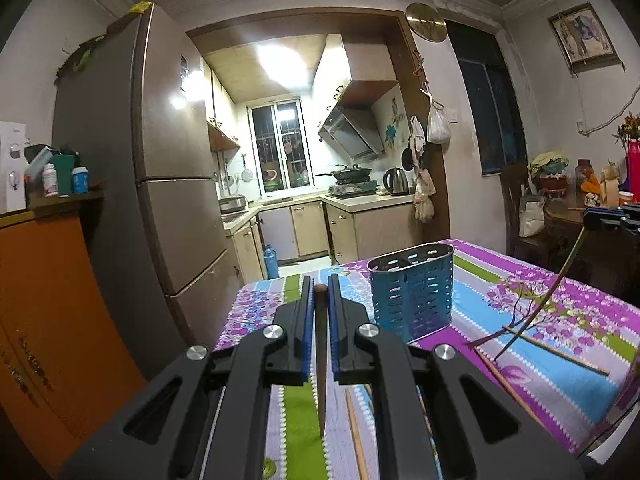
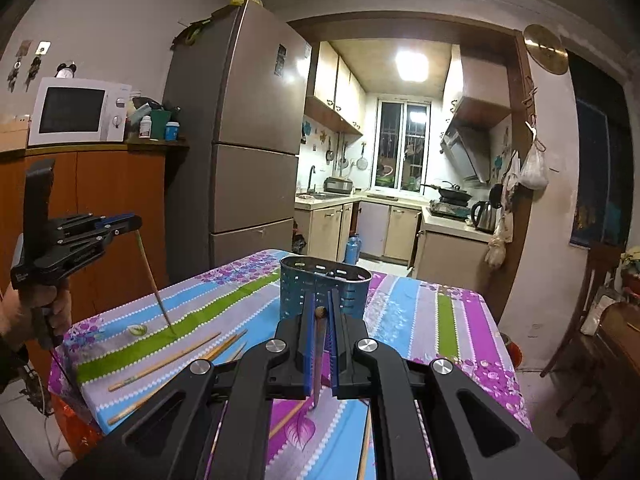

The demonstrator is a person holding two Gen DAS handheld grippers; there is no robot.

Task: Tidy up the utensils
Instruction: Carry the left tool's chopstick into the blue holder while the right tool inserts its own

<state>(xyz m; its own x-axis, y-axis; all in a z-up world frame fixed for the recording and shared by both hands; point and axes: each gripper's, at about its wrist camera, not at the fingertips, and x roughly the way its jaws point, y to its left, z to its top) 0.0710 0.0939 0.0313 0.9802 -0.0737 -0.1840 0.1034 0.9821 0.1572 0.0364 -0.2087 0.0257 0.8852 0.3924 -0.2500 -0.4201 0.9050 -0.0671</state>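
A blue perforated metal utensil holder (image 1: pixel 412 290) stands on the flowered tablecloth; it also shows in the right wrist view (image 2: pixel 324 286). My left gripper (image 1: pixel 320 294) is shut on a brown chopstick (image 1: pixel 321 360) that hangs tip down over the table, left of the holder. My right gripper (image 2: pixel 320 308) is shut on another brown chopstick (image 2: pixel 318 360), just in front of the holder. The left gripper also shows from the side in the right wrist view (image 2: pixel 130 222), its chopstick (image 2: pixel 154 280) slanting down to the cloth. Several loose chopsticks (image 2: pixel 168 360) lie on the table.
The table (image 2: pixel 460 320) has its far edge toward a kitchen doorway. A tall fridge (image 2: pixel 240 140) and an orange cabinet (image 2: pixel 100 200) with a microwave stand at the left. A dark side table (image 1: pixel 568 220) with clutter stands at the right.
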